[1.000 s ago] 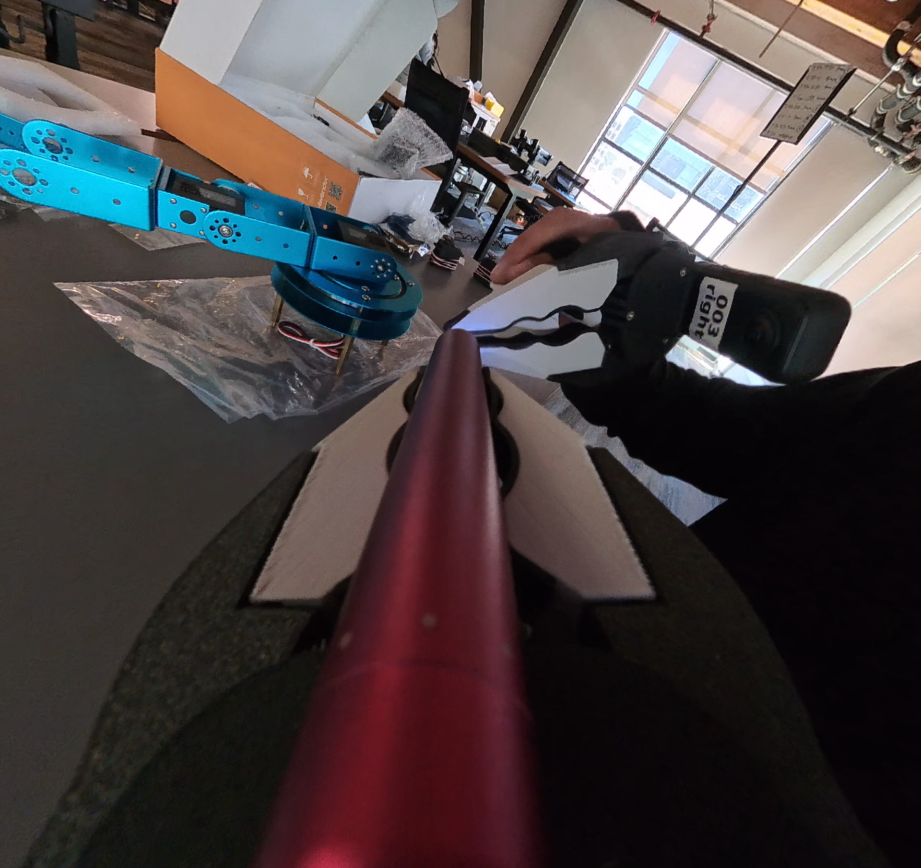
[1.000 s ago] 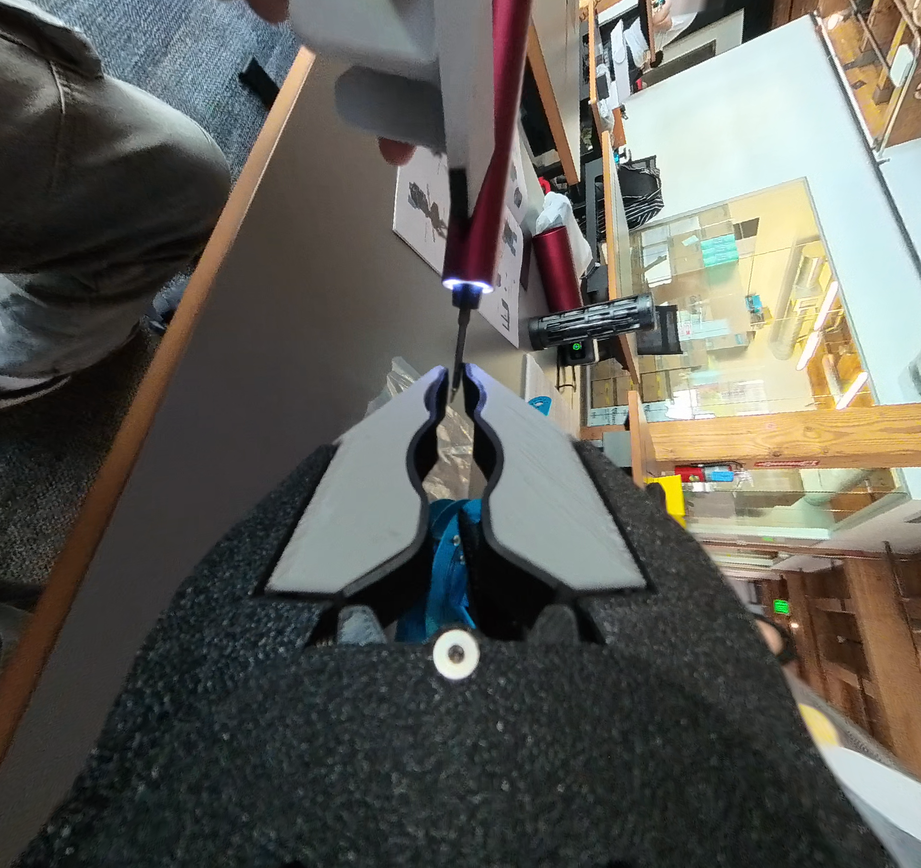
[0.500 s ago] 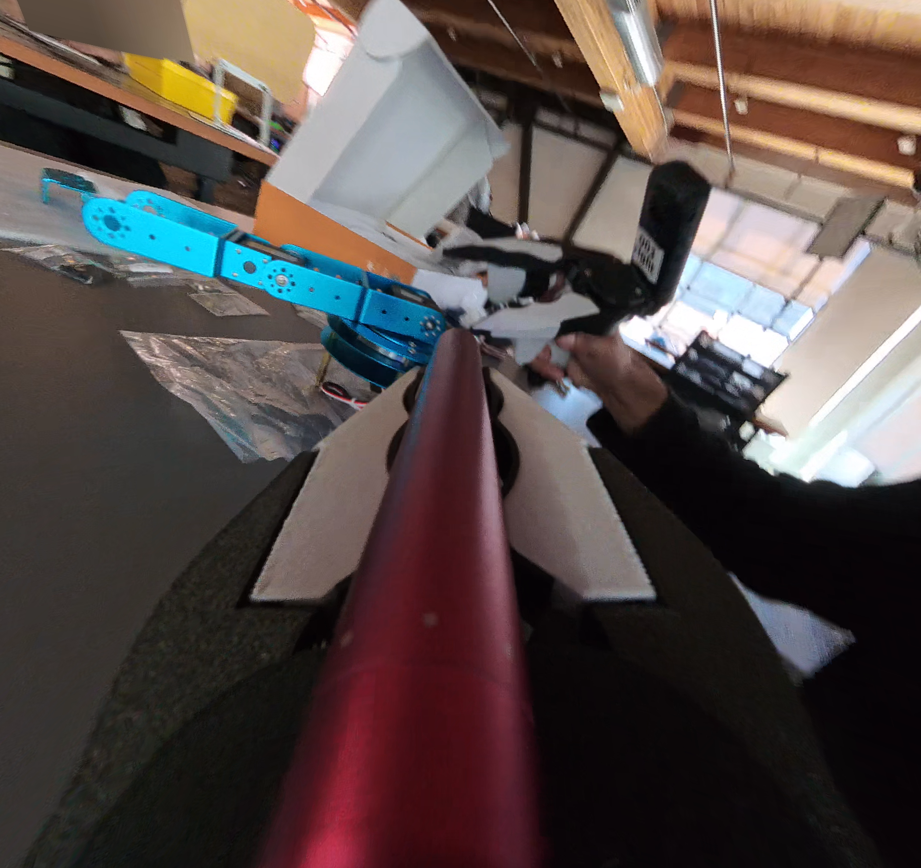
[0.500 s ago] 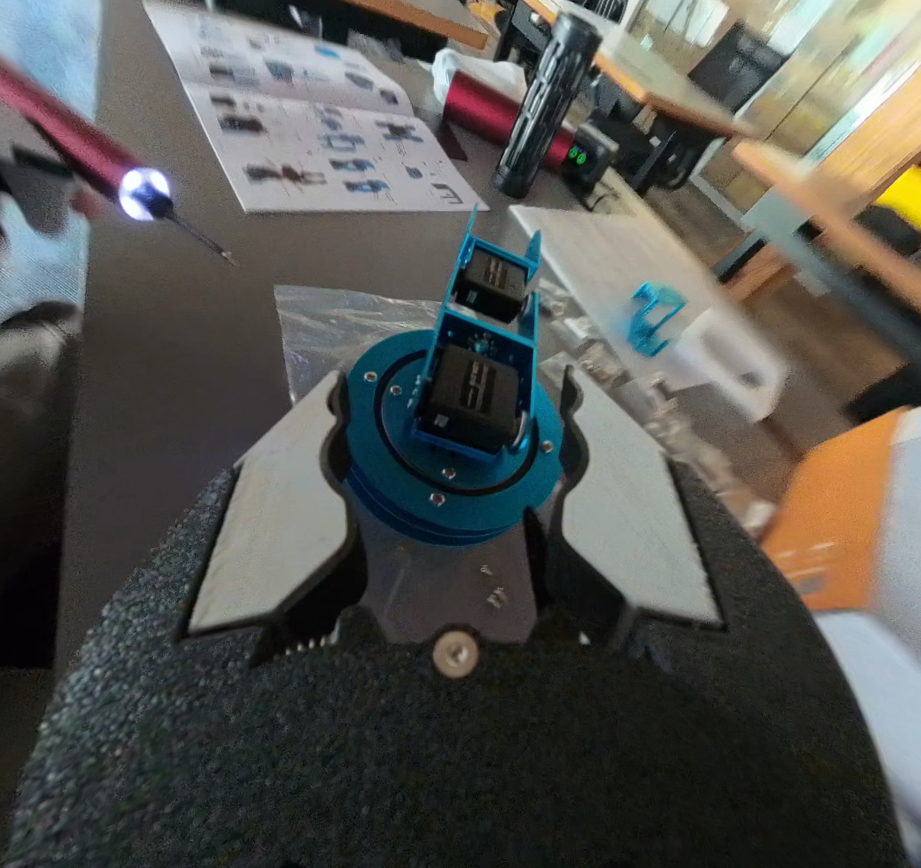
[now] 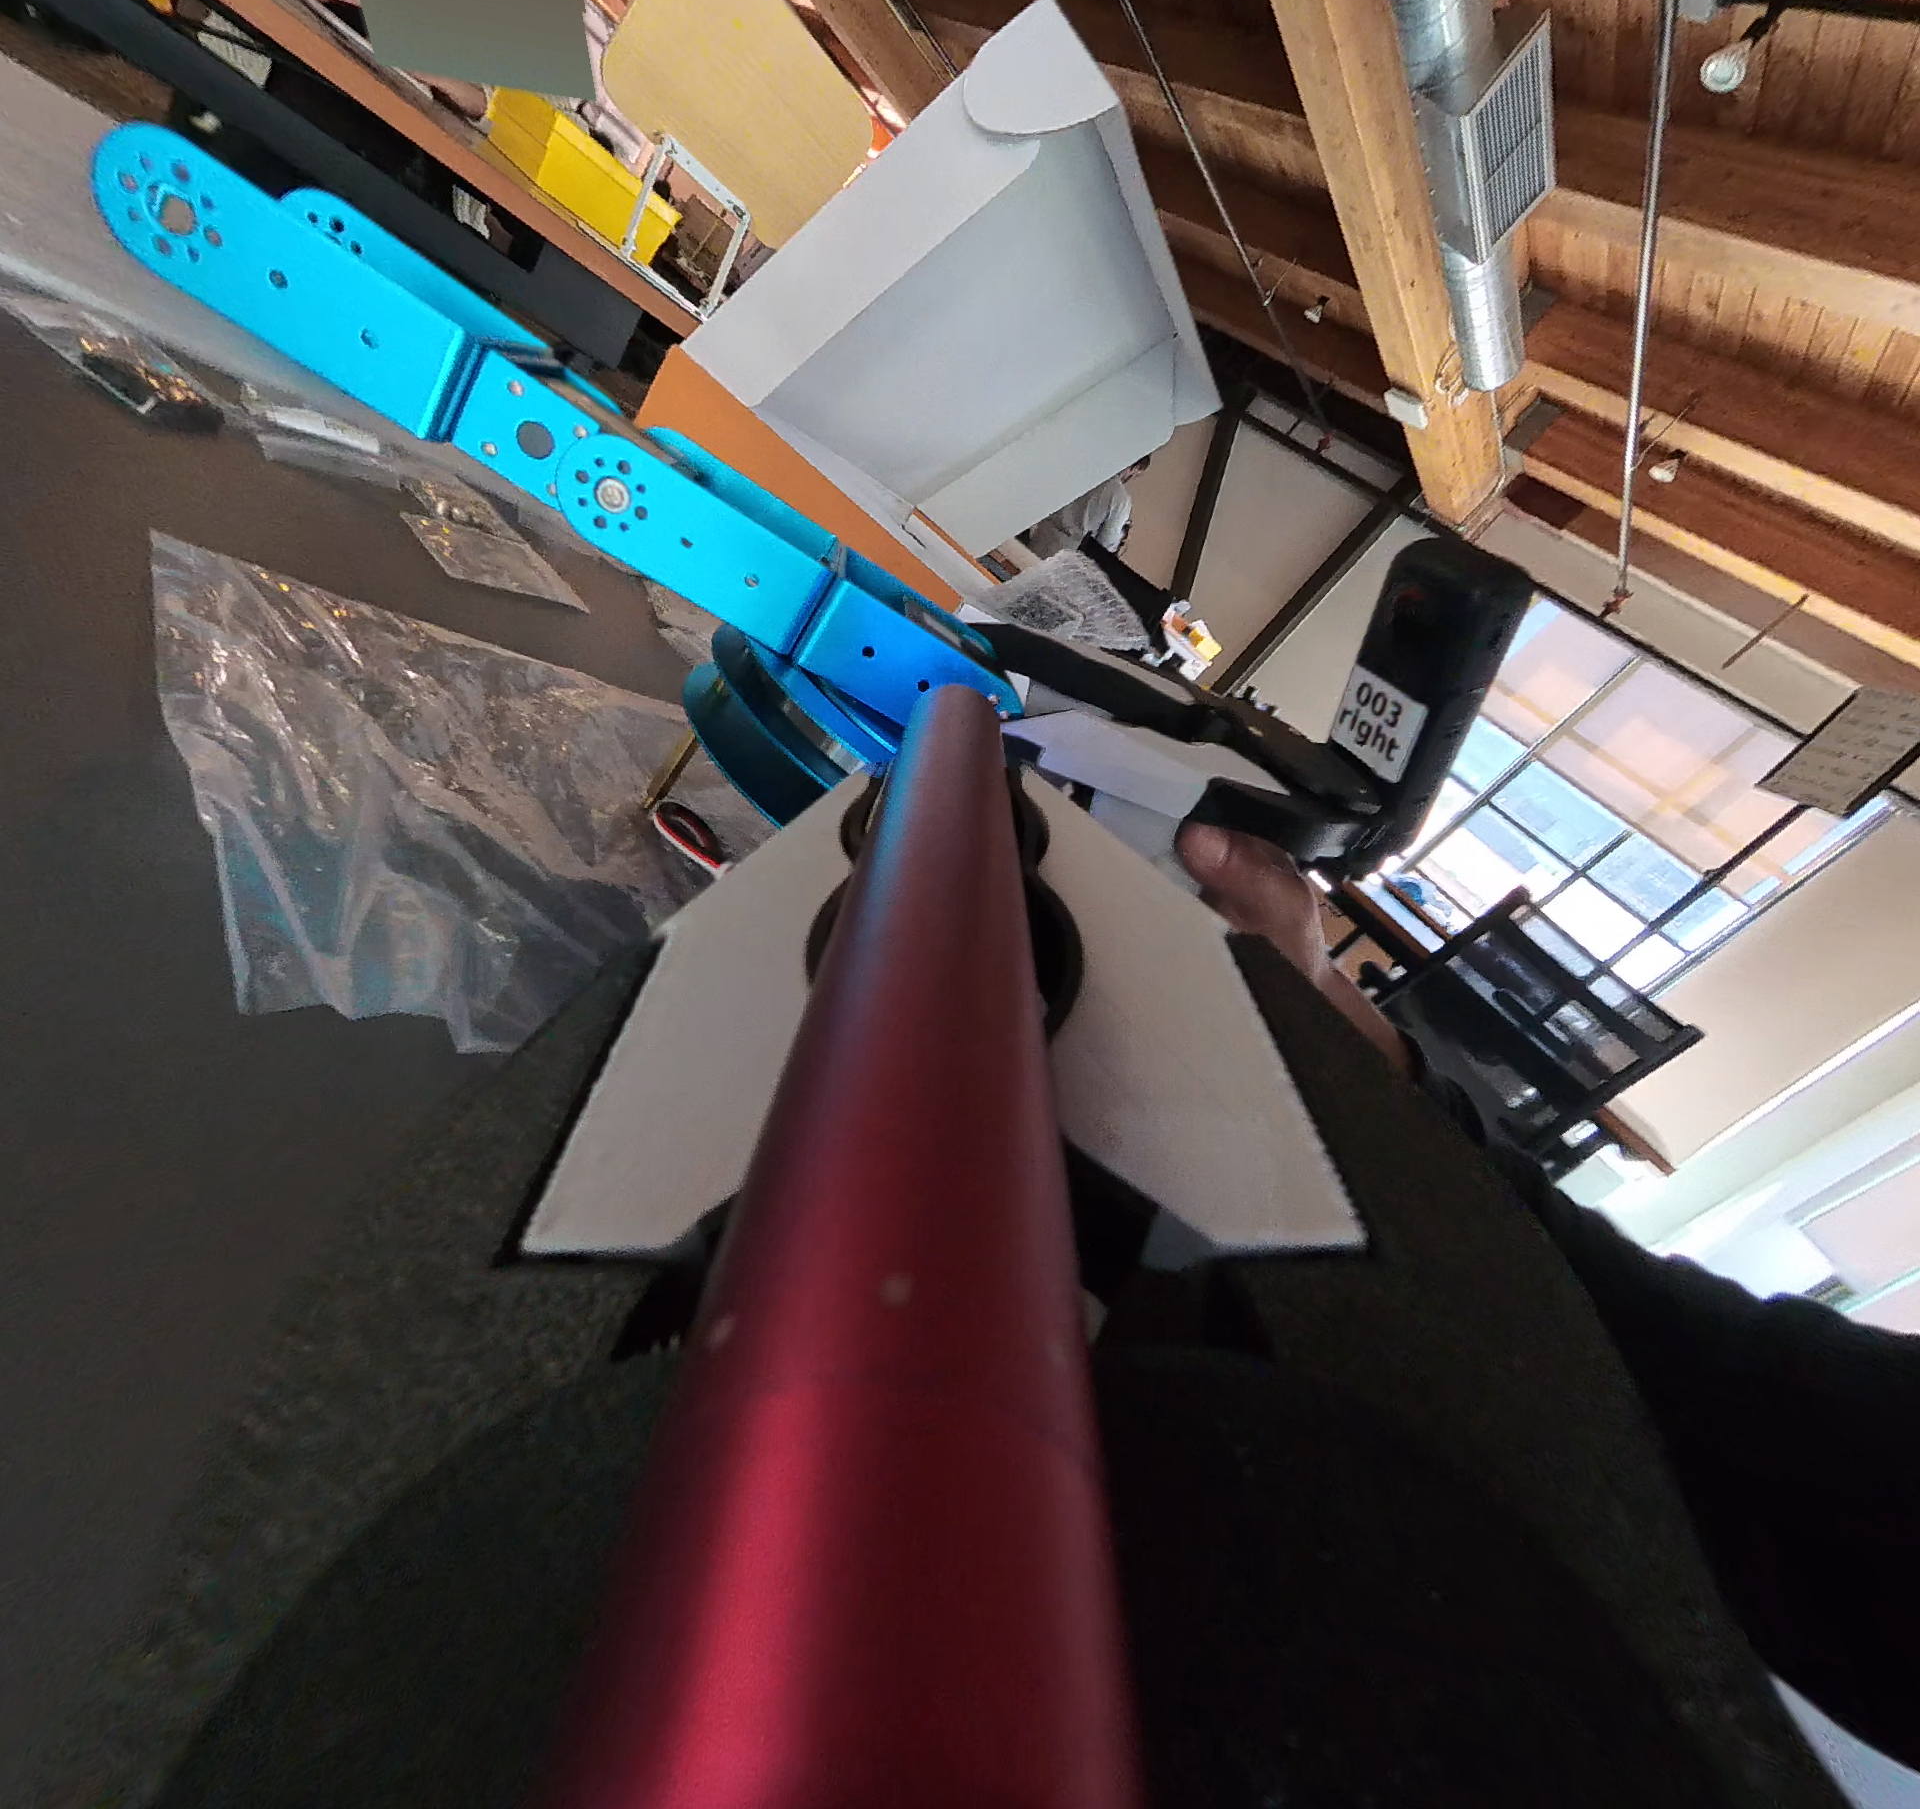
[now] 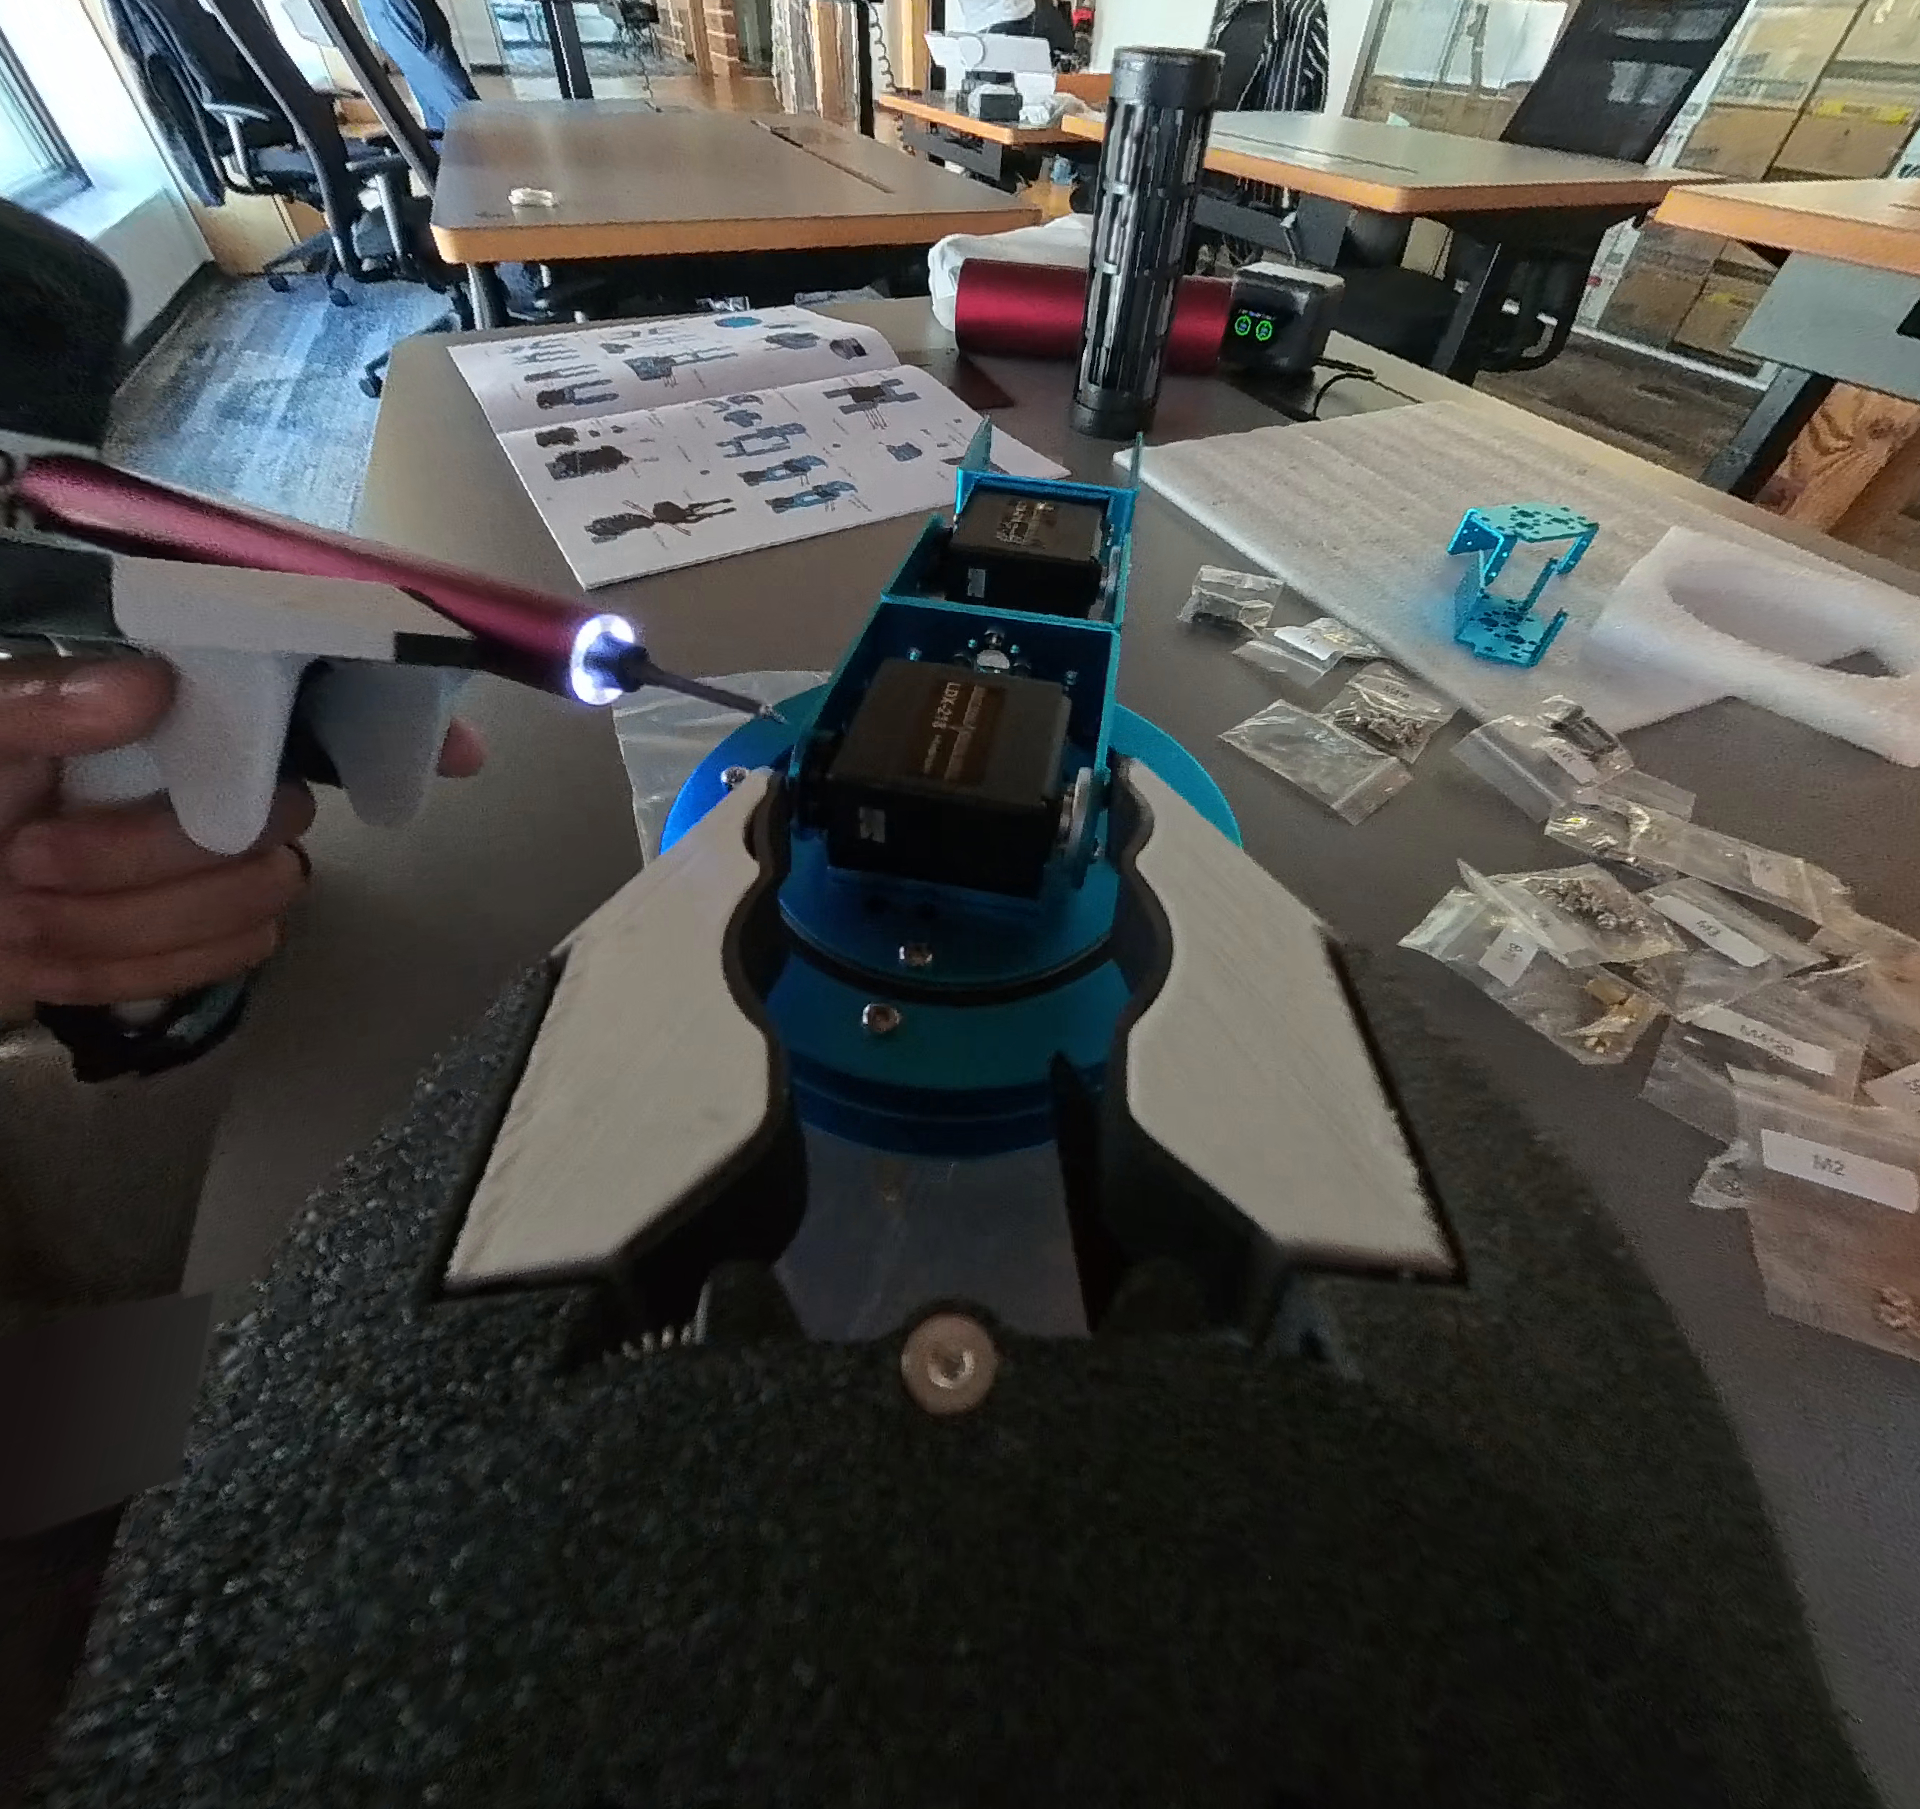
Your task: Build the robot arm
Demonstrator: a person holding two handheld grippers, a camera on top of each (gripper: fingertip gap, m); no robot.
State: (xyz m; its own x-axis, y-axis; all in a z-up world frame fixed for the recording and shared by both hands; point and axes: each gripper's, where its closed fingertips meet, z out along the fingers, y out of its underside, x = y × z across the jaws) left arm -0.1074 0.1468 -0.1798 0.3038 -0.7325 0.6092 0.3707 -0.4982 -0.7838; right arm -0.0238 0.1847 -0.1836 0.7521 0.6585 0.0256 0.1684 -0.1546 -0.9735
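My left gripper (image 5: 940, 803) is shut on a red powered screwdriver (image 5: 914, 1240) that runs forward between its fingers. In the right wrist view the screwdriver (image 6: 416, 585) comes in from the left with its ring light on. Its bit tip touches or nearly touches the left side of a blue robot arm (image 6: 935, 1032). The arm lies along the dark table (image 6: 468, 928) on a round blue base, with black servos (image 6: 951, 762) in its brackets. My right gripper (image 6: 948, 793) is closed on the lowest bracket, one finger on each side. The arm (image 5: 665, 523) also shows in the left wrist view.
An open manual (image 6: 727, 429), a black cylinder (image 6: 1143, 232) and a red tube (image 6: 1018, 305) stand behind. Several small bags of screws (image 6: 1558, 928), a loose blue bracket (image 6: 1512, 575) and white foam (image 6: 1351, 502) lie to the right. Clear plastic (image 5: 364, 772) lies under the base, by an open box (image 5: 956, 305).
My right gripper left the screwdriver's bit, opened wide over the blue base, then closed on the bracket. The screwdriver has swung round to the bracket's left side.
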